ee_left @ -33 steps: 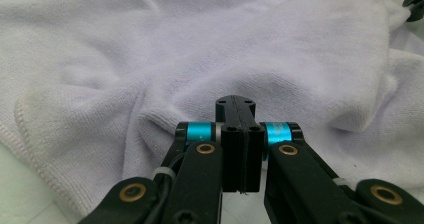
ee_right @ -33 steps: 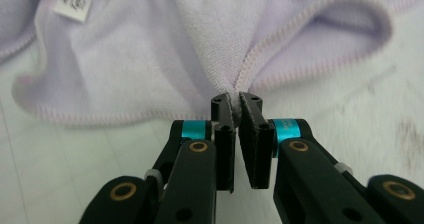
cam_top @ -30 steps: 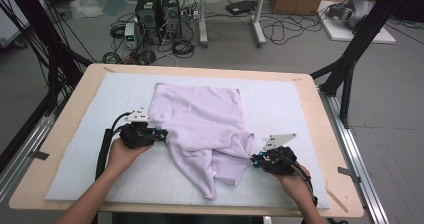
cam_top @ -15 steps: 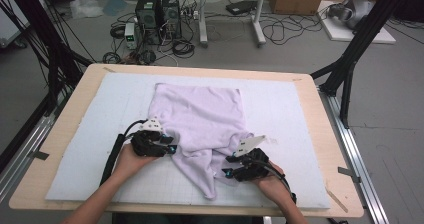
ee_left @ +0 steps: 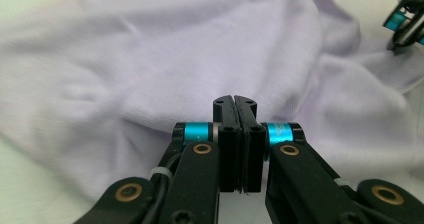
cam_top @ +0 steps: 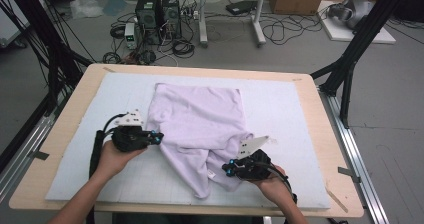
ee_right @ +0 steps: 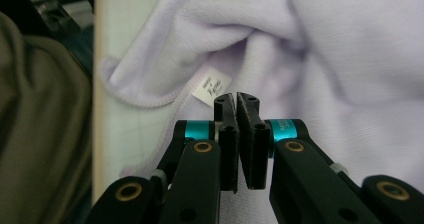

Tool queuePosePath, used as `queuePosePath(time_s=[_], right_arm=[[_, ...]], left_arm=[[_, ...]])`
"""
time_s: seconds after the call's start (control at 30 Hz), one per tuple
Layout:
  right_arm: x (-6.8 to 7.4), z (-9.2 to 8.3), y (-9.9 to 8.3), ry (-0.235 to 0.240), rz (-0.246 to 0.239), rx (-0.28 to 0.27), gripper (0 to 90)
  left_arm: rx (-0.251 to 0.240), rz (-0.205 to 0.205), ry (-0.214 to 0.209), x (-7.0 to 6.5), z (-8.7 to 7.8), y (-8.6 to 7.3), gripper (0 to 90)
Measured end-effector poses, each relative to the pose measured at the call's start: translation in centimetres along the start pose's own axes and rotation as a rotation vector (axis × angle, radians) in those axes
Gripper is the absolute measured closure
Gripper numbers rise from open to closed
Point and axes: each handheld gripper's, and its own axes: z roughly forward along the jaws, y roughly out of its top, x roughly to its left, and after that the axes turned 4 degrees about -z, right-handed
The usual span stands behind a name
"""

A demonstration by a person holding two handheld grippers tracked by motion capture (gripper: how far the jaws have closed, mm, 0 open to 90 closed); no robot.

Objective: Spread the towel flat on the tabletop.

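A pale lilac knit garment [cam_top: 200, 126] is lying rumpled on the mat, its far half spread flat, its near half bunching into folds that are tapering to a point between the left gripper [cam_top: 159, 139] and the right gripper [cam_top: 226, 171]. A white label [ee_right: 212, 87] is showing just beyond the right gripper's tips, beside a hemmed edge.

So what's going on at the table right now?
A person is working a pale lilac garment that lies rumpled on the white mat, a gripper in each hand. The left gripper sits at the cloth's left edge and the right gripper at its near, bunched end by a small white label. Both have just been closing and their jaws now stand together; whether either has pinched a fold of fabric, I cannot tell.
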Motion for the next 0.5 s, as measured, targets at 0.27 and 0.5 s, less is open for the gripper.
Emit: queuePosePath(time_s=[0.27,0.5], right_arm=[[0.0,-3.3,1.2,-0.088,-0.034,-0.034,87.5],[-4.0,-3.5,-1.7,-0.194,0.071,0.035,87.5]], left_arm=[[-0.03,0.042,0.073,0.4,-1.0,2.7,88.3],[0.072,0.001,0.102,2.4,6.2,2.4,88.1]])
